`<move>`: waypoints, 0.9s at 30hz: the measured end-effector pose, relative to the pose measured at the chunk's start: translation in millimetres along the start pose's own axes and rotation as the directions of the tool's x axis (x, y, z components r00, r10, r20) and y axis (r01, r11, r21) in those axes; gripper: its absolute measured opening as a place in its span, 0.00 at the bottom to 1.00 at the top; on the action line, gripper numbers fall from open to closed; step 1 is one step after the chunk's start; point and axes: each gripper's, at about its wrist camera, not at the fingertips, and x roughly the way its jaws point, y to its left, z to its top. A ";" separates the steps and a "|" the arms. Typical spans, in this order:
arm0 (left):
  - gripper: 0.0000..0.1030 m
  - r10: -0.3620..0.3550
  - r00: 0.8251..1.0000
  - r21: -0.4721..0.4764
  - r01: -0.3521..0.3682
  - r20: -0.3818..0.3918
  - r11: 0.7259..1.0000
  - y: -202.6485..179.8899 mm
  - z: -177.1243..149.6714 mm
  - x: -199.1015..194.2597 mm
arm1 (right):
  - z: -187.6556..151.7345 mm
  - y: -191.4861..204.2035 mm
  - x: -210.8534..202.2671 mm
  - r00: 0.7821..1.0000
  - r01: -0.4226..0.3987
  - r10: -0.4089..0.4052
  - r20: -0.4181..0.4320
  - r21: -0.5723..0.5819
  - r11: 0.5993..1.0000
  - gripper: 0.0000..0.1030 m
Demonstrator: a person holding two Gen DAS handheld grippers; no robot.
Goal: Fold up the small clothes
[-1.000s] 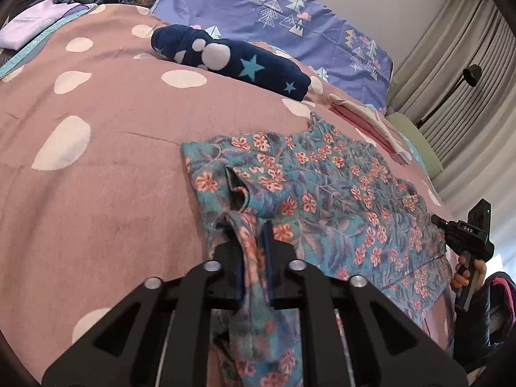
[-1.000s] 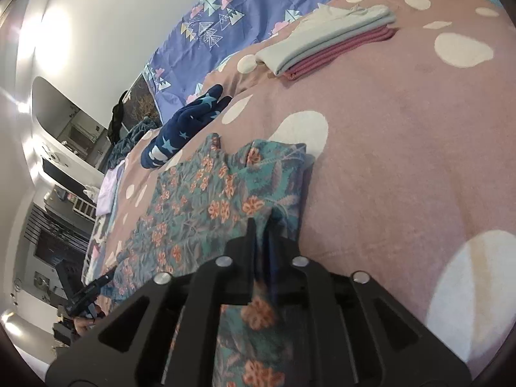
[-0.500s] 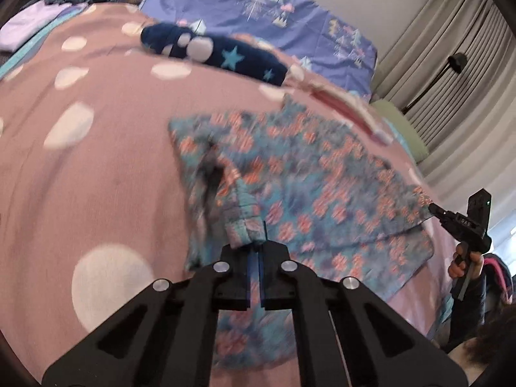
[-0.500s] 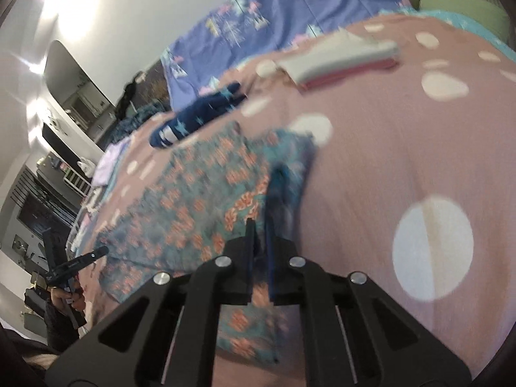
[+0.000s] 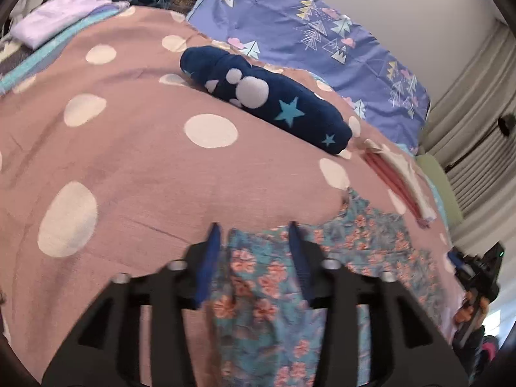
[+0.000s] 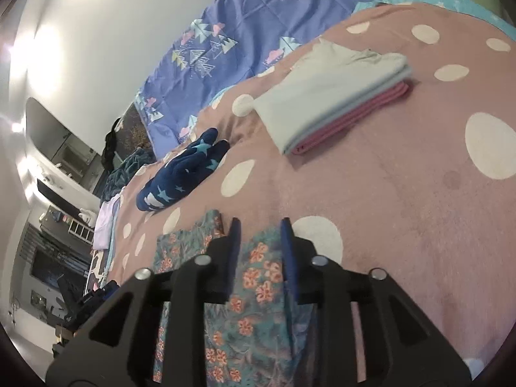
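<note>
Teal floral cotton garment (image 5: pixel 267 293) lies flat on the pink dotted bedspread (image 5: pixel 135 174), beneath both grippers. The left gripper (image 5: pixel 254 242) and right gripper (image 6: pixel 259 237) have jaws spreading, with cloth visible between the pads but not pinched. We judge the fold edge just laid; we would release both corners together and lift straight off so the layer stays square. Farther off lies a navy star-printed fleece garment (image 5: pixel 267 103). Only the right view shows the whole folded grey-and-pink stack (image 6: pixel 335 96); only the left shows the folded lilac cloth (image 5: pixel 58 19).
</note>
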 end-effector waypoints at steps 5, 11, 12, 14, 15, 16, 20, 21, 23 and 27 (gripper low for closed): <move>0.53 0.033 0.996 0.048 -0.029 -0.083 0.998 9.4 0.8 18.2 | -0.8 1.5 9.7 0.999 0.008 -0.012 -0.052 -0.082 0.997 0.36; 0.53 0.007 0.990 0.057 0.001 -0.140 0.998 7.2 4.2 42.1 | -6.0 15.3 43.3 0.987 0.024 -0.051 -0.150 -0.179 0.983 0.39; 0.52 0.003 0.990 0.061 0.006 -0.138 0.998 5.7 4.9 43.9 | -6.2 16.6 47.6 0.986 0.028 -0.058 -0.158 -0.186 0.982 0.39; 0.33 -0.018 0.992 0.069 0.027 -0.125 0.997 3.1 7.7 44.0 | -7.1 18.2 54.2 0.984 0.032 -0.067 -0.167 -0.201 0.979 0.39; 0.25 -0.026 0.992 0.070 0.035 -0.127 0.997 1.9 8.4 43.7 | -7.8 19.0 55.8 0.983 0.031 -0.067 -0.168 -0.210 0.977 0.39; 0.23 -0.026 0.992 0.071 0.035 -0.123 0.997 0.3 9.2 42.7 | -7.6 19.1 56.8 0.983 0.031 -0.067 -0.169 -0.211 0.977 0.39; 0.24 -0.024 0.995 0.075 0.032 -0.101 0.997 0.0 10.9 32.2 | -6.0 17.6 56.7 0.984 0.036 -0.071 -0.164 -0.208 0.977 0.28; 0.28 -0.031 0.994 0.068 0.038 -0.104 0.997 1.1 10.8 30.4 | -5.7 16.3 56.2 0.984 0.038 -0.072 -0.164 -0.205 0.978 0.28; 0.45 -0.039 0.993 0.051 0.045 -0.114 0.998 3.9 10.4 28.1 | -5.6 13.4 56.6 0.983 0.036 -0.070 -0.169 -0.194 0.980 0.28; 0.49 -0.054 0.992 0.061 0.061 -0.117 0.996 2.1 6.7 23.3 | -7.6 8.7 61.7 0.979 0.043 -0.077 -0.189 -0.178 0.983 0.29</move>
